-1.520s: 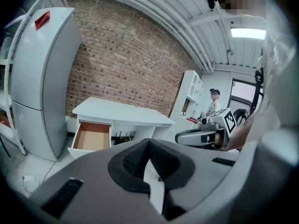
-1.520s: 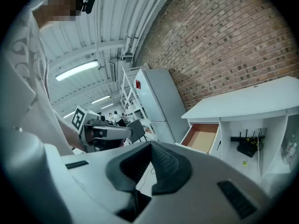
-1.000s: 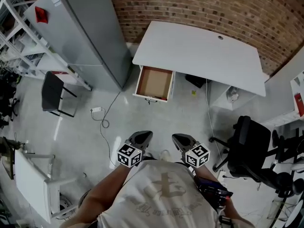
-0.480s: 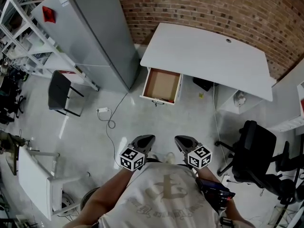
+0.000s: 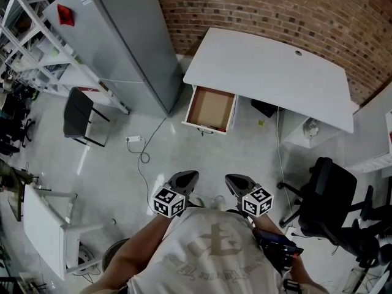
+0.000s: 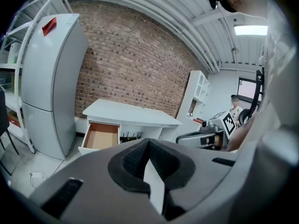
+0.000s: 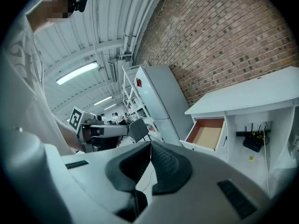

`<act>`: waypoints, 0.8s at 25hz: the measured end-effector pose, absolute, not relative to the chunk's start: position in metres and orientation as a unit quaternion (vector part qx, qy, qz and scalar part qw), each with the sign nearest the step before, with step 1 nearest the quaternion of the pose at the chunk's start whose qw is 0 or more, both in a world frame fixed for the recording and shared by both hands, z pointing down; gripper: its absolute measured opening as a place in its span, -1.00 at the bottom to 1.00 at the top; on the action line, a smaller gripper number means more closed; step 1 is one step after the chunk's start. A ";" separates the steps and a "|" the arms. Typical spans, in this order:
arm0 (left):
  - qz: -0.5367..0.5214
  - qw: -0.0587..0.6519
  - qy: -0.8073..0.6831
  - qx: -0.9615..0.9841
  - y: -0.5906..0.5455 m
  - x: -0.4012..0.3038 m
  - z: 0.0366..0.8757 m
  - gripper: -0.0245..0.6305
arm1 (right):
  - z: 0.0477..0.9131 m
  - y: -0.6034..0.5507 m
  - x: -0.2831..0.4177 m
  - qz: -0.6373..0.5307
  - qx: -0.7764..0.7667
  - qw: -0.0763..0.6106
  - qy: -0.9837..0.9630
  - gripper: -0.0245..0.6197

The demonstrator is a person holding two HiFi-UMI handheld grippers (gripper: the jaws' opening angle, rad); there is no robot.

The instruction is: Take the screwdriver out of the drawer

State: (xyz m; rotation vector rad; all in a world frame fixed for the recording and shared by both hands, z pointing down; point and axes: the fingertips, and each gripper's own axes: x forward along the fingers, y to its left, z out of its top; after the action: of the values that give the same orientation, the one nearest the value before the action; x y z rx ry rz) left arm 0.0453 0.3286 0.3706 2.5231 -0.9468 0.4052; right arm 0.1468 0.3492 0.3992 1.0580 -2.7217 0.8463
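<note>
The white desk (image 5: 269,72) stands against the brick wall with its drawer (image 5: 210,108) pulled open, showing a brown bottom. A small dark and red thing (image 5: 206,128) lies at the drawer's front edge; it is too small to tell what it is. The person holds both grippers close to the body, far from the drawer. My left gripper (image 5: 186,177) and right gripper (image 5: 232,180) are side by side, both shut and holding nothing. From the left gripper (image 6: 148,144) the drawer (image 6: 100,136) lies ahead to the left. From the right gripper (image 7: 150,147) the drawer (image 7: 208,133) is to the right.
A tall grey fridge (image 5: 122,35) stands left of the desk. A black chair (image 5: 76,115) and a small white table (image 5: 43,225) are on the left. A black office chair (image 5: 327,192) is on the right. A cable with a plug (image 5: 138,149) trails across the floor.
The head view has shifted, so the desk and drawer sit a little lower and further right in the picture. Both grippers stay in the same spot, shut.
</note>
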 end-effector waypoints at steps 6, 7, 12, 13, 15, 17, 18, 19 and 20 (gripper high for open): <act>0.137 0.202 -0.354 0.903 0.325 0.038 0.366 -0.87 | 0.397 0.346 0.144 0.281 0.341 0.041 -0.896 -0.85; 0.136 0.201 -0.355 0.903 0.326 0.036 0.366 -0.87 | 0.398 0.345 0.144 0.280 0.341 0.041 -0.896 -0.85; 0.139 0.200 -0.358 0.901 0.329 0.030 0.368 -0.87 | 0.398 0.340 0.141 0.277 0.342 0.041 -0.897 -0.85; 0.139 0.200 -0.360 0.900 0.328 0.029 0.368 -0.87 | 0.398 0.340 0.140 0.277 0.342 0.040 -0.897 -0.85; 0.138 0.200 -0.365 0.899 0.326 0.027 0.367 -0.87 | 0.396 0.341 0.138 0.276 0.341 0.040 -0.898 -0.85; 0.134 0.198 -0.369 0.898 0.324 0.026 0.365 -0.87 | 0.395 0.344 0.137 0.276 0.337 0.044 -0.899 -0.85; 0.133 0.198 -0.370 0.898 0.323 0.026 0.364 -0.87 | 0.396 0.346 0.137 0.277 0.336 0.046 -0.899 -0.85; 0.132 0.198 -0.371 0.898 0.323 0.026 0.364 -0.87 | 0.398 0.348 0.138 0.278 0.335 0.048 -0.899 -0.85; 0.133 0.199 -0.370 0.898 0.324 0.025 0.365 -0.87 | 0.400 0.350 0.139 0.280 0.335 0.050 -0.898 -0.85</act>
State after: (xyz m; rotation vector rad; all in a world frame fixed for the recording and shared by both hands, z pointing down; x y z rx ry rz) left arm 0.0255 0.3241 0.3647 2.5102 -1.0357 0.3708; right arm 0.1386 0.3503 0.4001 1.0192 -2.7349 0.8530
